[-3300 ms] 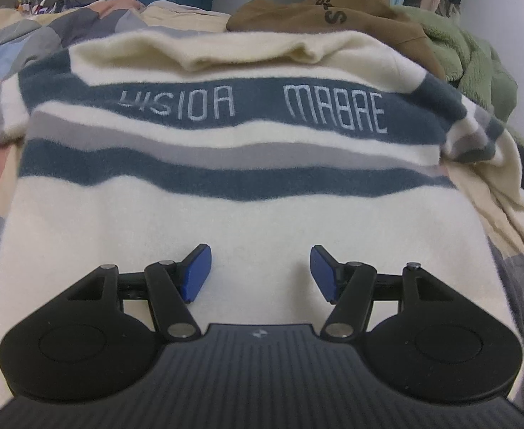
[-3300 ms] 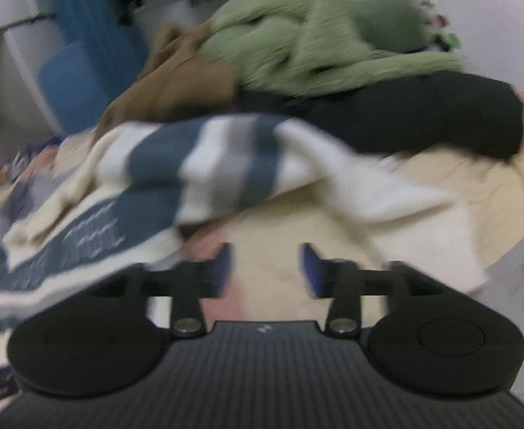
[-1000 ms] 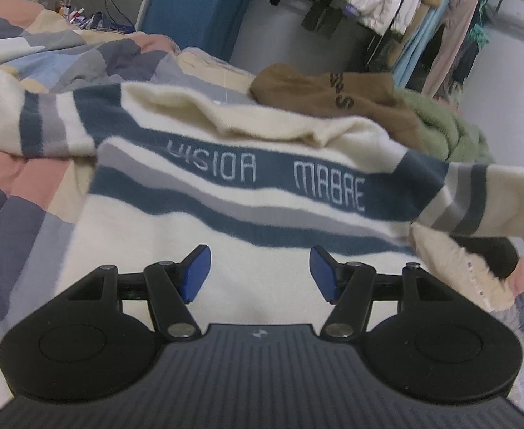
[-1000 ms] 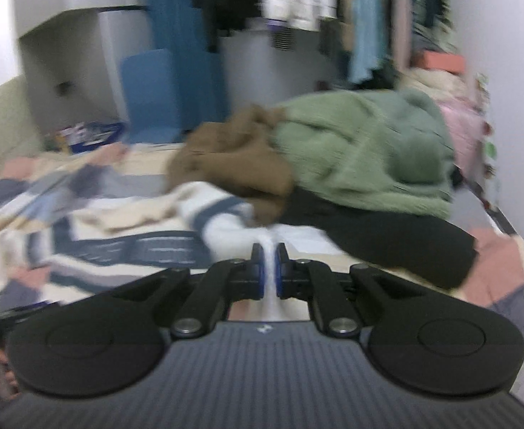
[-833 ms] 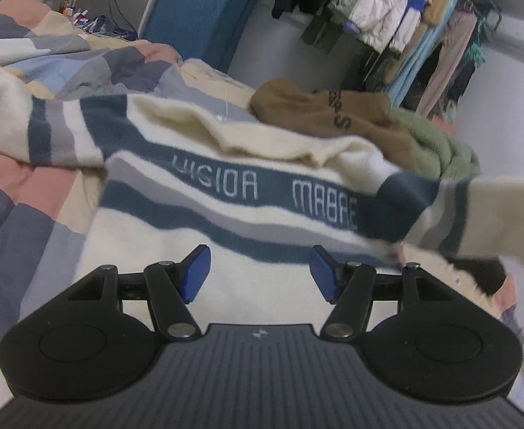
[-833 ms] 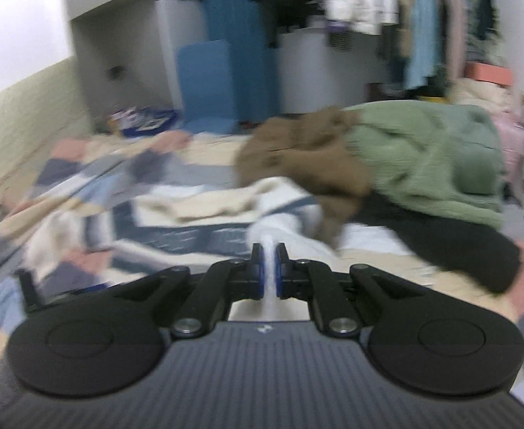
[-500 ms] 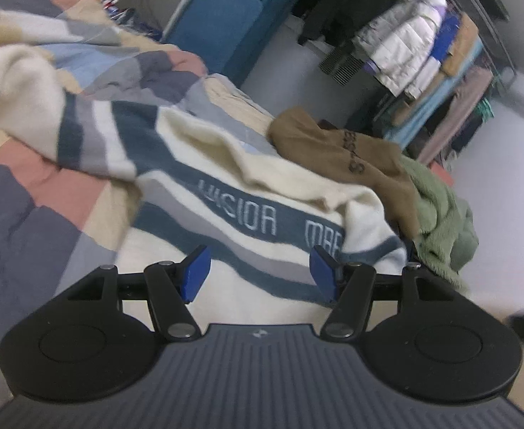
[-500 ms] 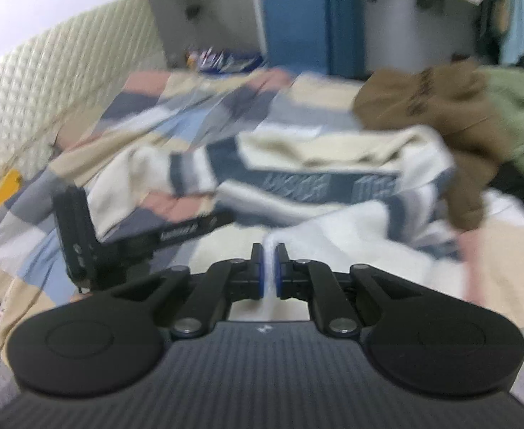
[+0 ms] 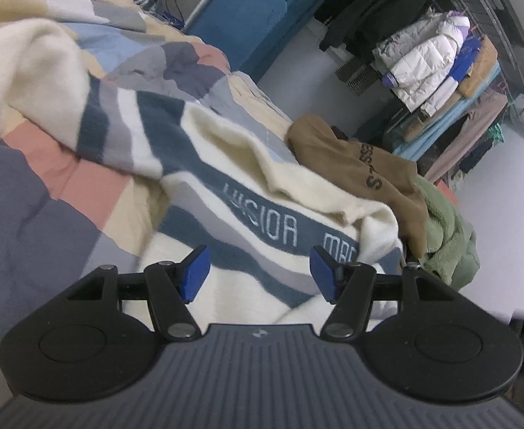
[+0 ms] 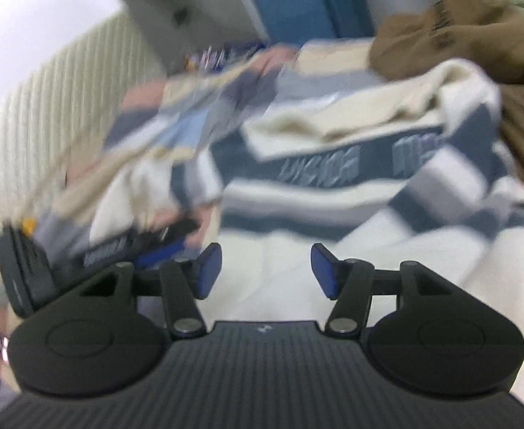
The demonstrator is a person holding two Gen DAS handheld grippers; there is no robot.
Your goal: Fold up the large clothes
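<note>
Sweater [image 9: 247, 250] spread on bed [image 9: 29, 207], one sleeve [image 9: 94, 125] out to the left, hoodie [image 9: 362, 168] behind it, fleece [image 9: 444, 236] right of hoodie, clothes rack [image 9: 440, 57] beyond.

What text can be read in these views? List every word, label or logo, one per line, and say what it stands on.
"VISIOA" then "MAB", the rest hidden by a fold: pale letters on the dark blue band of the striped sweater.
"ESS" and "S", partly hidden: dark print on the brown garment.
White lettering on the left claw, seen from the right wrist: too blurred to read.
</note>
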